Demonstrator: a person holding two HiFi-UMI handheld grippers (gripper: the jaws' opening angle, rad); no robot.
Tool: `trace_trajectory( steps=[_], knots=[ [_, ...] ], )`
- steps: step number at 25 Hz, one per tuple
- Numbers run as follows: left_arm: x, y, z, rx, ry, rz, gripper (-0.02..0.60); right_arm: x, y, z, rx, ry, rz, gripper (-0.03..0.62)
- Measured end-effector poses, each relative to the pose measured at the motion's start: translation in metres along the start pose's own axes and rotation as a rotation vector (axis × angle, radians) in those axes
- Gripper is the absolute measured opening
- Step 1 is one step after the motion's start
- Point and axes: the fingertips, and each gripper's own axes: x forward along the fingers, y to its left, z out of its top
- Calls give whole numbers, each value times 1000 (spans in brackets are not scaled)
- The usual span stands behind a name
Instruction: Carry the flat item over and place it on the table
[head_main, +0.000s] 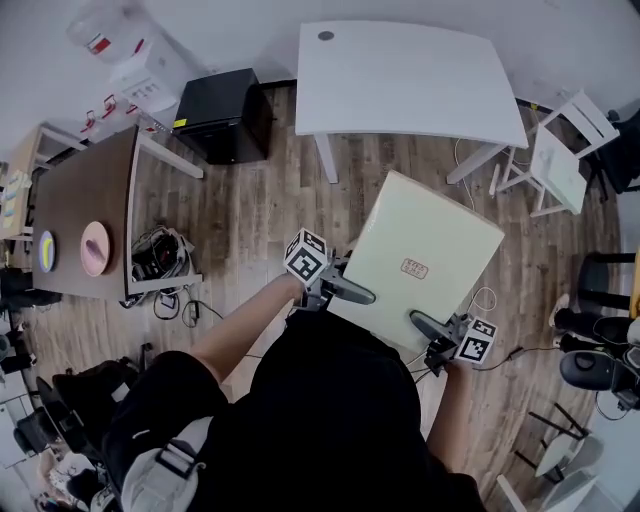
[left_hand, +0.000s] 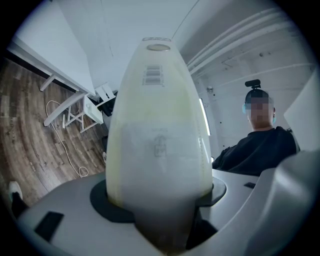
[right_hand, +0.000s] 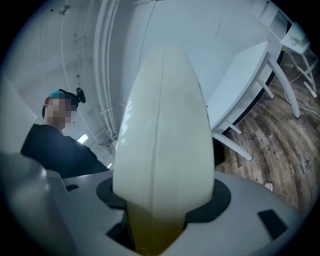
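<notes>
The flat item (head_main: 428, 250) is a pale cream, thin square box with a small label, held level over the wooden floor in front of the person. My left gripper (head_main: 348, 290) is shut on its near left edge. Shut on the near right edge is my right gripper (head_main: 432, 328). In the left gripper view the flat item (left_hand: 157, 125) runs edge-on away between the jaws, and the right gripper view shows the flat item (right_hand: 162, 135) the same way. The white table (head_main: 405, 75) stands just beyond the item's far edge, with nothing on its top.
A brown table (head_main: 85, 190) with a pink plate (head_main: 95, 247) stands at the left. A black cabinet (head_main: 225, 115) sits beside the white table. A white folding chair (head_main: 560, 155) stands at the right. Cables (head_main: 160, 255) lie on the floor.
</notes>
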Motion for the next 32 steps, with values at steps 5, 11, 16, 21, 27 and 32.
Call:
trace_trajectory(
  steps=[5,11,16,21,27,32],
  knots=[
    [-31,32,70,-18,-2,-35,310,38,-32,66,11,-2,-34,296],
    [-53,59,137,-28,8,-40,310,66,-60,129,21,-13,-46,296],
    [-80,76,179,-36,7,-47,310,96,-79,167,25,-8,-60,296],
    [-87,94,211,-47,51,-75,310,106,-94,195,32,-57,-92,296],
    [-74,105,225,-44,89,-97,310,94,-103,205,33,-99,-119,296],
    [-70,115,231,-56,59,-85,310,90,-115,214,41,-75,-112,296]
  ],
)
